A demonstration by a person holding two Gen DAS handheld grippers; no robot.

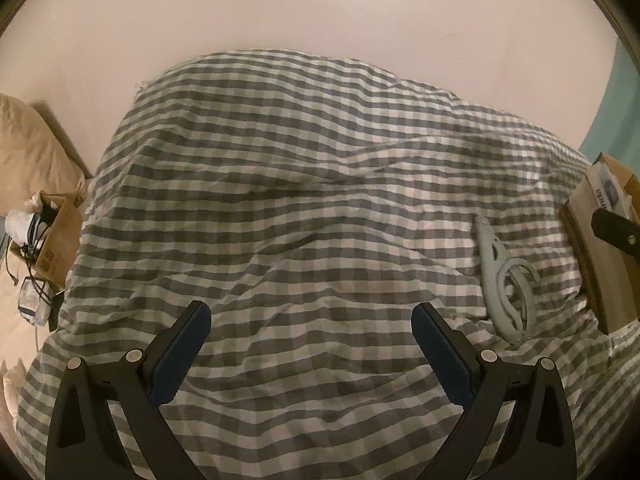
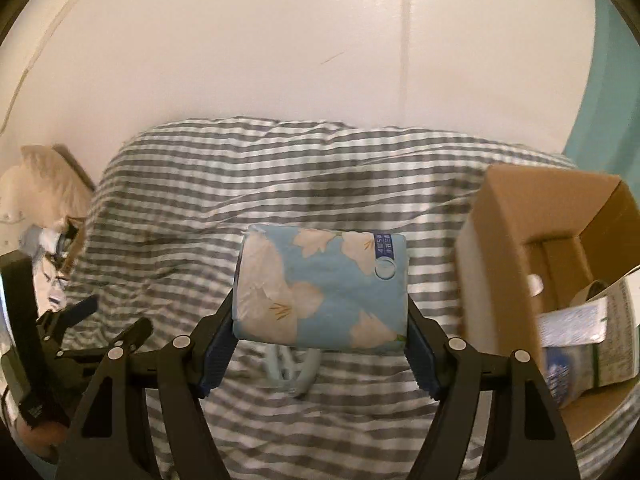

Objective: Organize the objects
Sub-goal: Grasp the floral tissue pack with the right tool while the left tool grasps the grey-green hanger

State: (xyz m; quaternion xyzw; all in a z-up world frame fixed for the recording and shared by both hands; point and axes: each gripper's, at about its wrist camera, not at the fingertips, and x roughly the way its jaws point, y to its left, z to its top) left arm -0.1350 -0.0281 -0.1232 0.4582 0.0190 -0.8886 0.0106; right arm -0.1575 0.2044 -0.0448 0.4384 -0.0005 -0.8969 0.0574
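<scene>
Gripping soft floral tissue pack (image 2: pixel 324 290)

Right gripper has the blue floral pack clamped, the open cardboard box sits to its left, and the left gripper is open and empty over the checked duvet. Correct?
Not quite: in the right wrist view the cardboard box sits to the right of the right gripper, not its left. The rest holds: the blue floral pack is clamped, and the left gripper is open and empty over the checked duvet.

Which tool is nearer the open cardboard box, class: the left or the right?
Right. The right tool, shut on the tissue pack, is just beside the cardboard box. The left tool hangs open over the checked duvet, further off.
</scene>
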